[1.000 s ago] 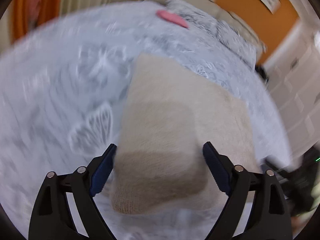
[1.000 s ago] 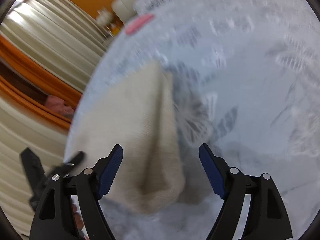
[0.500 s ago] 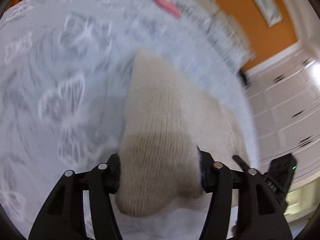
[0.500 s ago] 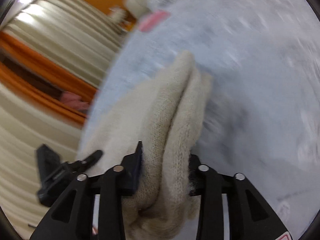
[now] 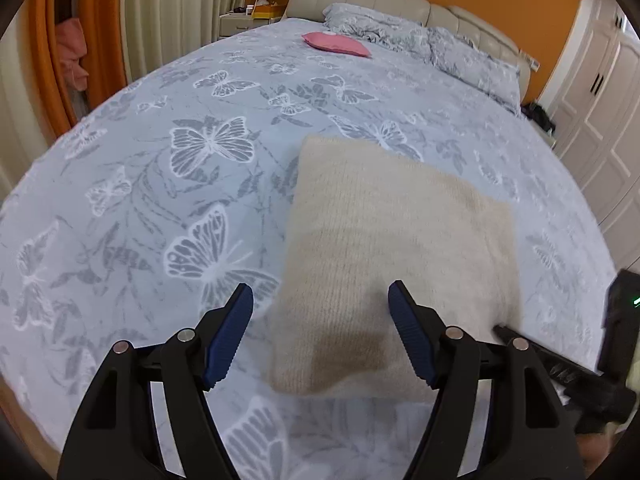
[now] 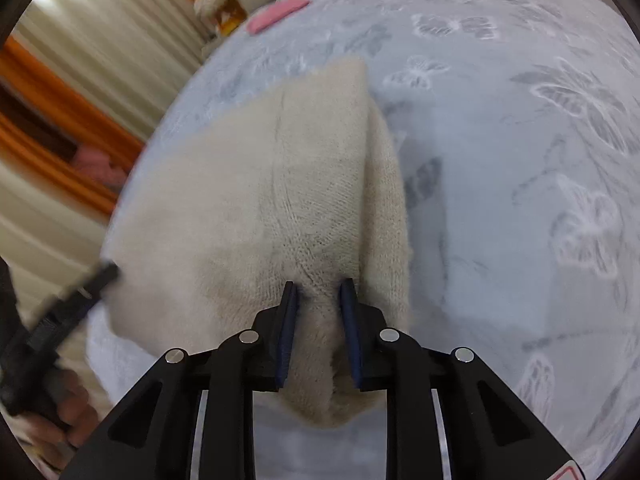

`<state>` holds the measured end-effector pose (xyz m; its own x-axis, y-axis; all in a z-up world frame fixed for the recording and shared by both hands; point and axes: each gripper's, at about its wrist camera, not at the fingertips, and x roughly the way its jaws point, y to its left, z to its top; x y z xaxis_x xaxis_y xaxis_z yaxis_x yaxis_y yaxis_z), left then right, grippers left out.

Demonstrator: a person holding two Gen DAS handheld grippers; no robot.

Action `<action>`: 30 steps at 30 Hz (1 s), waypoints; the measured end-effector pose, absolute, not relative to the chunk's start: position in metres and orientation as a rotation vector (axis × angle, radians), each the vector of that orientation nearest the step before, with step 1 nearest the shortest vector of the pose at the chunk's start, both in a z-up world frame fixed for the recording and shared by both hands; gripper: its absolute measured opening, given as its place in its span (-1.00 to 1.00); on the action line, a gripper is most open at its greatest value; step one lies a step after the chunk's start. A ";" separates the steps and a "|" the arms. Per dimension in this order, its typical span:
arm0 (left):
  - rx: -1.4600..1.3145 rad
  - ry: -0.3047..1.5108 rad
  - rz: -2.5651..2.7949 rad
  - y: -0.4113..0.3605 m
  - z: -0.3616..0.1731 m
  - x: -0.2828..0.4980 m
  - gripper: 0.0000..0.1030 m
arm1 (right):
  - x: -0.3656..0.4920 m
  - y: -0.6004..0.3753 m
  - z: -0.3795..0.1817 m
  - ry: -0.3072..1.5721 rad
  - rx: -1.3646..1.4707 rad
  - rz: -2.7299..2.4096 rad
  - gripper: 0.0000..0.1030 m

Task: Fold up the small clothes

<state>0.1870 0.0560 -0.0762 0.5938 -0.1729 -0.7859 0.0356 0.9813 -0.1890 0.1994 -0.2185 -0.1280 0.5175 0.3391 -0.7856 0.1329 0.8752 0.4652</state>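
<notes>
On the left, the left gripper hangs over the near edge of the cream knitted garment, its jaws opening and the blue pads clear of the wool. The garment lies folded on the butterfly-print bedspread, a pink cushion far up by the pillows. To the right, the right gripper is closing, pinching the garment's near corner between narrow jaws.
</notes>
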 end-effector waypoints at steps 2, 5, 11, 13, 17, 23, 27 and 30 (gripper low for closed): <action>-0.112 0.917 -0.116 0.055 -0.070 0.180 0.32 | 0.182 -0.220 -0.101 0.967 0.472 0.112 -0.59; -0.059 0.899 -0.112 0.049 -0.060 0.173 0.32 | 0.153 -0.215 -0.067 0.887 0.356 0.044 -0.50; -0.010 0.855 -0.103 0.046 -0.042 0.149 0.58 | 0.128 -0.209 -0.053 0.800 0.238 -0.095 -0.15; 0.025 0.830 -0.092 0.045 -0.038 0.140 0.63 | 0.119 -0.207 -0.060 0.809 0.197 -0.129 -0.07; 0.087 0.824 -0.067 0.044 -0.040 0.126 0.74 | 0.122 -0.210 -0.079 0.866 0.338 -0.133 0.18; 0.057 0.933 -0.041 0.052 -0.078 0.126 0.78 | 0.125 -0.209 -0.086 0.897 0.325 -0.172 0.37; -0.055 0.911 0.012 0.065 -0.084 0.124 0.78 | 0.123 -0.210 -0.084 0.887 0.317 -0.185 0.40; -0.032 0.894 -0.011 0.059 -0.085 0.124 0.78 | 0.124 -0.208 -0.083 0.881 0.307 -0.193 0.41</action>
<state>0.1235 0.0595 -0.0847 0.6263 -0.0229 -0.7792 -0.0035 0.9995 -0.0321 0.1236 -0.2077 -0.0834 0.6230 -0.0395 -0.7812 0.2900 0.9392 0.1838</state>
